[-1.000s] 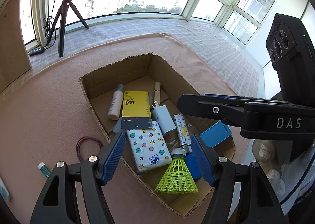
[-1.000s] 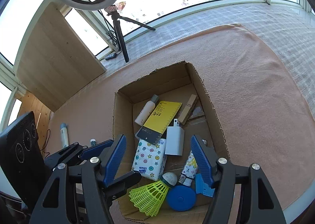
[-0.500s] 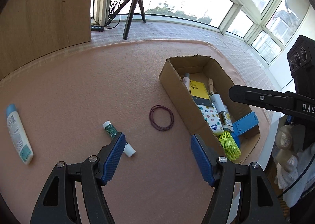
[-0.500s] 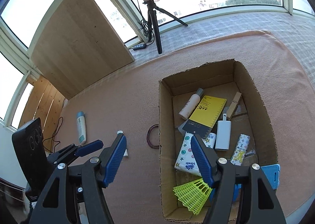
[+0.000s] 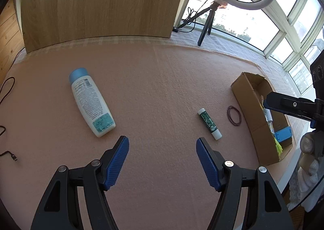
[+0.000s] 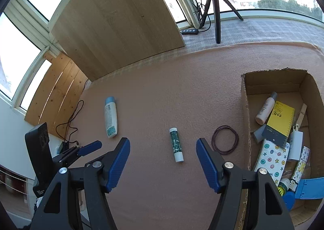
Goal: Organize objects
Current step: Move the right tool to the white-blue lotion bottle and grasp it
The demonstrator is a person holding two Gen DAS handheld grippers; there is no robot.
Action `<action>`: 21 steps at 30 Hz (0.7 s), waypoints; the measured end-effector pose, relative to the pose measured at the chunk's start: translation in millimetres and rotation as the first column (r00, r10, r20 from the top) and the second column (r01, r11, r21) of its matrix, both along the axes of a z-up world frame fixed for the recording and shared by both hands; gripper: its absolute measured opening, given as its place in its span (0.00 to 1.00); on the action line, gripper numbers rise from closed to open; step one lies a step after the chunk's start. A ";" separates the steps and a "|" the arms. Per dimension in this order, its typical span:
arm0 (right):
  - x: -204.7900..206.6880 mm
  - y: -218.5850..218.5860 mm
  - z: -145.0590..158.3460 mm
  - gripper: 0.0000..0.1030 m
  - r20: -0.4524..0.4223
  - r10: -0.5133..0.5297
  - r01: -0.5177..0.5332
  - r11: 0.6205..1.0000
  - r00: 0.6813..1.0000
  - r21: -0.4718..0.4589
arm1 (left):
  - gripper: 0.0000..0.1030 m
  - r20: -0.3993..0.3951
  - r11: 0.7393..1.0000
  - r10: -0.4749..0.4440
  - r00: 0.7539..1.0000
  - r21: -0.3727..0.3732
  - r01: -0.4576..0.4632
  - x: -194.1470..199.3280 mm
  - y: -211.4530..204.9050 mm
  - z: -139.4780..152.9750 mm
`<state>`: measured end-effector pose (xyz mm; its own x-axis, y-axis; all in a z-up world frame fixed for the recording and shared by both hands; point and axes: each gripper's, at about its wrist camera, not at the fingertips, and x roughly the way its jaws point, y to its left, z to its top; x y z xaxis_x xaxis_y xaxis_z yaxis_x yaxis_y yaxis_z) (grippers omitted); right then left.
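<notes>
A: Start at the jaws. What have they got?

B: Nothing. The left gripper stands wide open with only bare pink mat between its blue pads, and the right gripper is spread just as wide and is empty too.

A: And what is left to tidy?

B: Take the cardboard box as the mark. Just beside its near wall lies a thin dark hair band. A little further from the box is a small green stick with a white cap, possibly a lip balm, though the label is too small to read. Well away from the box lies a white bottle with a blue cap, flat on its side.

A: How will the bottle handle?

B: I judge it stiff plastic, smooth, maybe slippery, and the heaviest of the three. Take it across the narrow sides at mid-body, not at the cap.

A: The stick?

B: Light, hard, apt to roll. Pinch it across the middle. The band is limp and flat; it needs one pad slipped under its edge.
</notes>
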<state>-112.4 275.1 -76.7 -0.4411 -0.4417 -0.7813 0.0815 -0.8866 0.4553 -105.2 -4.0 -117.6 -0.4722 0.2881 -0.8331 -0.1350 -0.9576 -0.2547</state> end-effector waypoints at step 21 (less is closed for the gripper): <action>-97.0 -166.6 -48.4 0.62 0.070 0.267 -0.270 0.962 0.961 0.040 | 0.70 0.028 0.979 0.197 0.980 0.052 -0.198 -49.8 -113.6 -34.2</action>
<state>-209.4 108.5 -125.1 -0.2605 -0.4976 -0.8274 0.2917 -0.8575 0.4239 -155.0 -117.6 -151.8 -0.5058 0.2357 -0.8298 0.0617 -0.9496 -0.3074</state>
